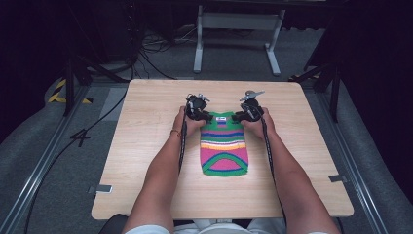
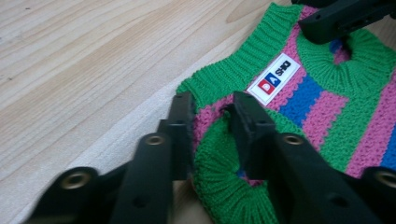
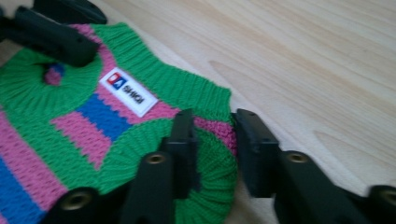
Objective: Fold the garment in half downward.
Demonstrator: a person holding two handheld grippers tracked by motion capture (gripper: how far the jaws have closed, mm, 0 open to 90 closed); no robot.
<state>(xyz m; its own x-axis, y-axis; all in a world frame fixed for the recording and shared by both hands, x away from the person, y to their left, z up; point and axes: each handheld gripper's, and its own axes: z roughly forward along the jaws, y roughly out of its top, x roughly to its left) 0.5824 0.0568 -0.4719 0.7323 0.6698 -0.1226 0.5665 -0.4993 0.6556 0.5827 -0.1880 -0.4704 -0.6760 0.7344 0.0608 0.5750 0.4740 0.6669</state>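
Each hand-held gripper point(image 1: 206, 115) is black, with brass-ringed screw holes and a black cable. The left wrist wears a thin bracelet point(image 1: 175, 132).

L tongs point(image 2: 210, 130) pinched green ribbed armhole of striped knitted sweater point(image 2: 299, 102) w/ white label point(image 2: 274, 78), on light wood desk point(image 2: 84, 74).

label point(image 2: 273, 79) text blurred, sweater point(image 3: 70, 135) edge-cropped

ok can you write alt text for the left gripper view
Two black jaws of the left gripper pinch the green ribbed armhole edge of a small striped knitted sweater lying flat on a pale wooden table. A white sewn label sits near its green collar, and the right gripper grips the far armhole.
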